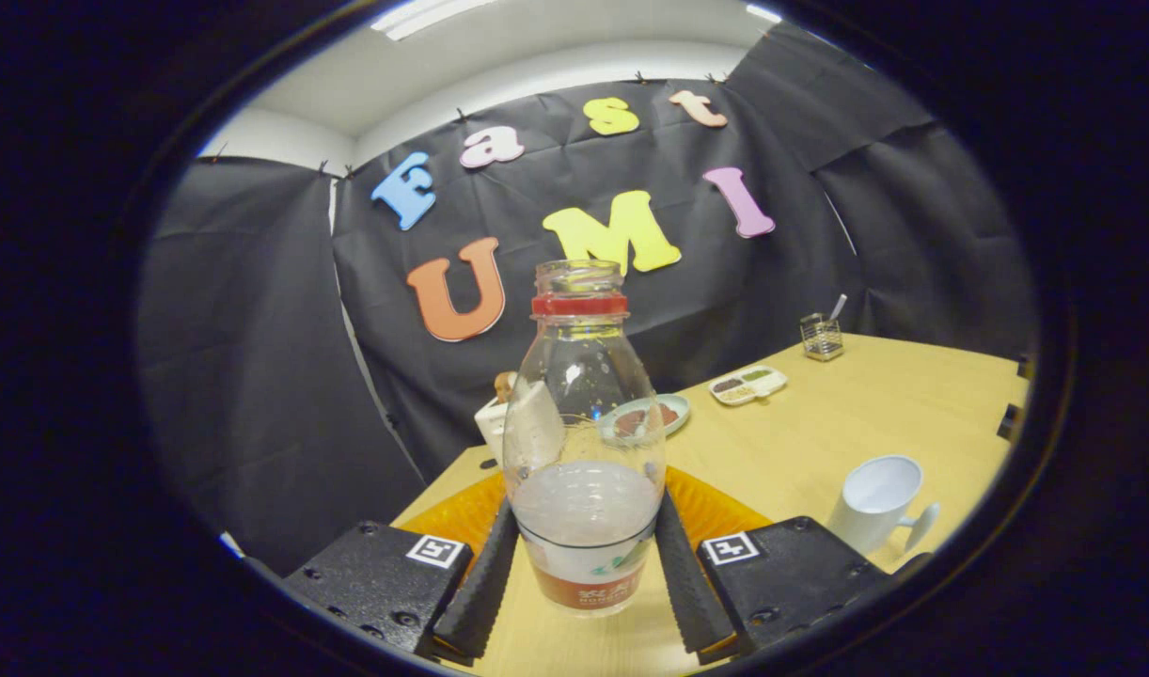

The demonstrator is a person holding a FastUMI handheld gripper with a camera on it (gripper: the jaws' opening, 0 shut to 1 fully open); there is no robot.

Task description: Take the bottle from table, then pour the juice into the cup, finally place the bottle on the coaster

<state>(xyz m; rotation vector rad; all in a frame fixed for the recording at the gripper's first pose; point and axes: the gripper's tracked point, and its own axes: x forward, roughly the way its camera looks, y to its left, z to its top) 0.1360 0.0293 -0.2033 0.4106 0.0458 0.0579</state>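
Fingers (584,564) clamping upright bottle (584,442).

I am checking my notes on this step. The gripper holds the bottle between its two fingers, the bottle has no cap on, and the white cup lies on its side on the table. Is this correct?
One detail is wrong. In the gripper view the white cup stands upright on the table, its opening up. The rest holds: the gripper holds the uncapped bottle between its fingers.

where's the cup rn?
In the gripper view the white cup stands on the table, off to the right of the claw, which is shut on the bottle.
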